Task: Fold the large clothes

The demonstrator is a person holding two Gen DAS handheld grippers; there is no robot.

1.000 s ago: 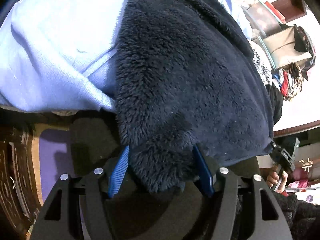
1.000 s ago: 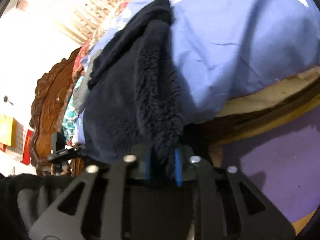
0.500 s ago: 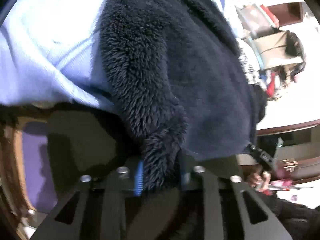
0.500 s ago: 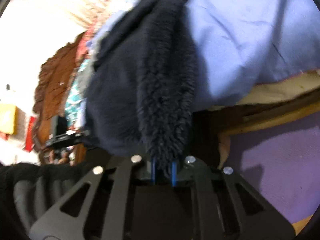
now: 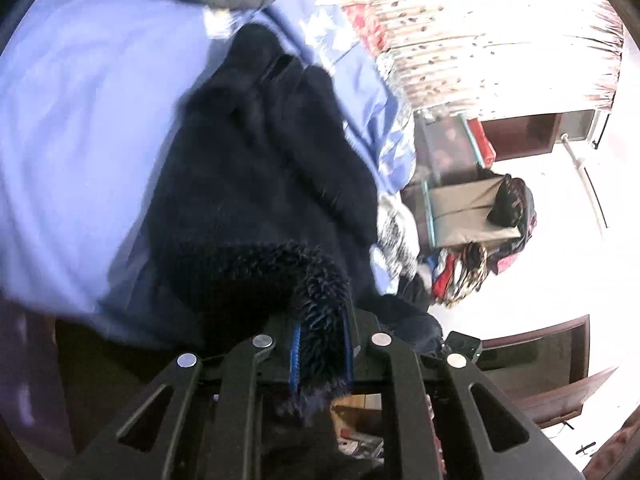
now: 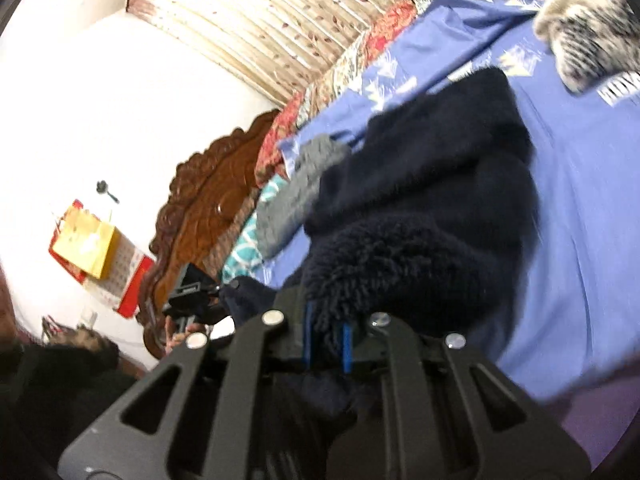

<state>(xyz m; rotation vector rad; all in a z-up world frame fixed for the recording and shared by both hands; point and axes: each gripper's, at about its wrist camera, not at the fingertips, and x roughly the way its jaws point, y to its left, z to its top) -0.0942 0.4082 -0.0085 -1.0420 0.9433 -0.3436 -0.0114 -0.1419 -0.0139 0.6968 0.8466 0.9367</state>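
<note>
A dark navy fleece garment (image 5: 256, 184) lies bunched on the blue bed sheet (image 5: 80, 140), and its near edge is lifted. My left gripper (image 5: 322, 344) has a thick fold of that fleece between its blue pads, and its jaws are closing on it. In the right wrist view the same fleece garment (image 6: 432, 208) stretches across the blue bed sheet (image 6: 580, 200). There my right gripper (image 6: 327, 344) is shut on another part of the fluffy edge. The garment's far end and underside are hidden.
A grey knit garment (image 6: 296, 196) and a black-and-white patterned garment (image 6: 588, 36) lie on the bed. A carved wooden headboard (image 6: 200, 208) stands at the left. A pile of clothes on a box (image 5: 480, 240) sits beyond the bed, under patterned curtains (image 5: 480, 40).
Both grippers closed on the fleece edge that hung over the bed's side. Both then rose with it, so the views now look over the top of the bed.
</note>
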